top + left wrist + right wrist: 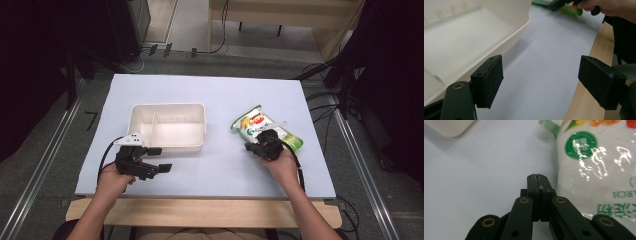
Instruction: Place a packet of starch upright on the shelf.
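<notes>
- The starch bag [266, 129], a glossy white and green pouch, lies flat on the right half of the counter [215, 170], well apart from the tray.
- The divided white tray [168, 126] sits left of centre, both compartments bare.
- The right tongs [537, 175] are shut tight, pad against pad, with nothing between them; in the right gripper view their tips rest just beside the bag's left edge, and I cannot tell whether they touch it.
- Step in hand, as I judge it: the approach to picking up the bag, probably for the tray.
- Next move calls for parting the jaws and getting a pad under the bag's edge or seam.
- The left tongs [539, 80] stand wide open and empty, beside the tray's near wall.
</notes>
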`<state>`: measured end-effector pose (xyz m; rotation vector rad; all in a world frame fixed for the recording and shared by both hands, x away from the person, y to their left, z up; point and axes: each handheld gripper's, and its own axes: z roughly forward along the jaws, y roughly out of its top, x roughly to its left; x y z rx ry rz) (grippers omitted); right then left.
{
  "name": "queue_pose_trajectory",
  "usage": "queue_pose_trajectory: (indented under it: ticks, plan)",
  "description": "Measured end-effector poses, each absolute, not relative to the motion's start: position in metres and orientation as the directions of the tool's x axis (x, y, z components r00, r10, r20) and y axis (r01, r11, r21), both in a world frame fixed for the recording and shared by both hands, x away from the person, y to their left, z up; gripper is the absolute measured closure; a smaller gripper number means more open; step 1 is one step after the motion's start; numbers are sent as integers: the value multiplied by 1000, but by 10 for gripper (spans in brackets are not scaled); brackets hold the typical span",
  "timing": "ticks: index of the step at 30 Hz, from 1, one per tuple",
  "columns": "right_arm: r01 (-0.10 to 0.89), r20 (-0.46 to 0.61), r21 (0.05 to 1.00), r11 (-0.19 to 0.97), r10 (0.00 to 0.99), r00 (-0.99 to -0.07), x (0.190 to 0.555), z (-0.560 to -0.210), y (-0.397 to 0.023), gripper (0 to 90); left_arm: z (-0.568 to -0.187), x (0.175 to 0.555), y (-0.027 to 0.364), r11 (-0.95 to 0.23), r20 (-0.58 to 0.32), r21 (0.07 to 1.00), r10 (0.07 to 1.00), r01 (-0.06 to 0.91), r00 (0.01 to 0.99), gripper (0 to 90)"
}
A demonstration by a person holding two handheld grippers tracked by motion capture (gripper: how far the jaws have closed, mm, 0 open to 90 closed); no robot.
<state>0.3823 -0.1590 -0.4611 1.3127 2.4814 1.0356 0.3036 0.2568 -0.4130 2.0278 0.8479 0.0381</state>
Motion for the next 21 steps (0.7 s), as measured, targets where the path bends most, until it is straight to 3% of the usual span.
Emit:
queue_pose_trajectory:
  ticks: [21]
  plan:
    - [711,200,621,330,810,-551,392,-461,-187,900,-412,303,257,-348,-287,760,577,548,765,209]
